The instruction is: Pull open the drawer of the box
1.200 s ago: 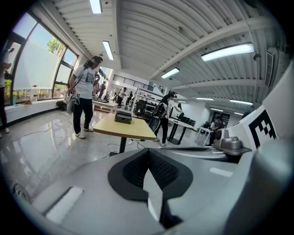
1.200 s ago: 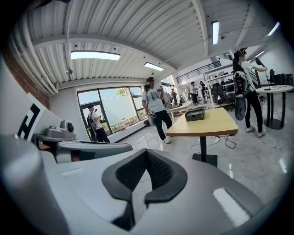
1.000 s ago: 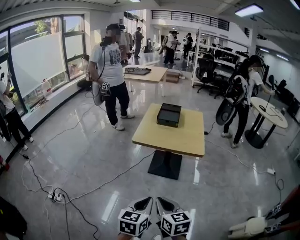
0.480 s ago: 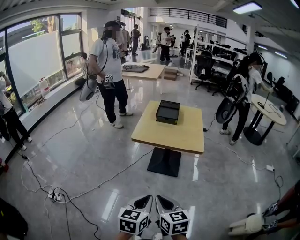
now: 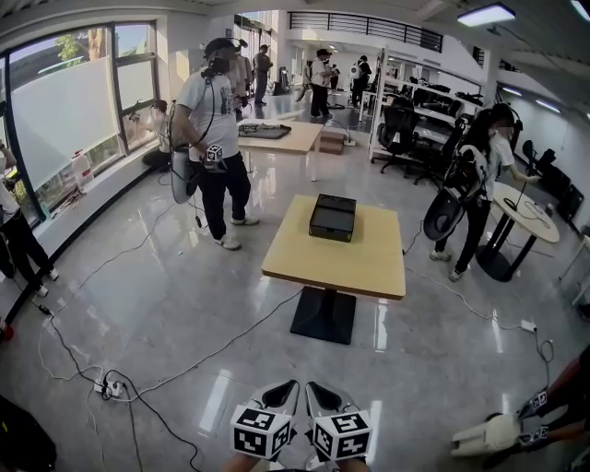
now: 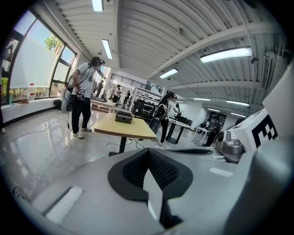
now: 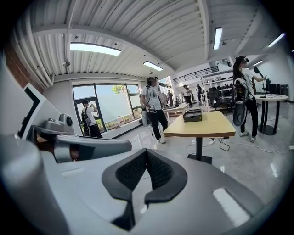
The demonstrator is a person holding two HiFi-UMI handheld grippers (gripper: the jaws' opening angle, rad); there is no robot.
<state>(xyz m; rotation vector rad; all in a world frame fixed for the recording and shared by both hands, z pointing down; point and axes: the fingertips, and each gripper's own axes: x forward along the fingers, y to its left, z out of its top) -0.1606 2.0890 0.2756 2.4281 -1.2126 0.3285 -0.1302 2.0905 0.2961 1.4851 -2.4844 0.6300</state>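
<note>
While the left gripper (image 5: 284, 395) and right gripper (image 5: 319, 395) are hanging side by side, jaws closed on nothing, the box (image 5: 333, 218) is sitting on the table (image 5: 361, 269) well ahead, slightly rightward, probably favouring the right.

A wooden bench (image 5: 361, 265) on a black pedestal stands mid-room on a glossy grey floor (image 5: 166, 295), with a person in a white T-shirt (image 5: 214, 115) standing near its left and another person (image 5: 479, 180) off to its right beside a small round table (image 5: 527, 218). Black cables (image 5: 198, 359) trail across the floor to a power strip (image 5: 109, 387) at the lower left, and tall windows (image 5: 69, 111) line the left wall. Farther back are a second wooden table (image 5: 288, 138), office chairs (image 5: 398, 129) and more people (image 5: 323, 74), under a lit ceiling panel (image 5: 490, 16).
</note>
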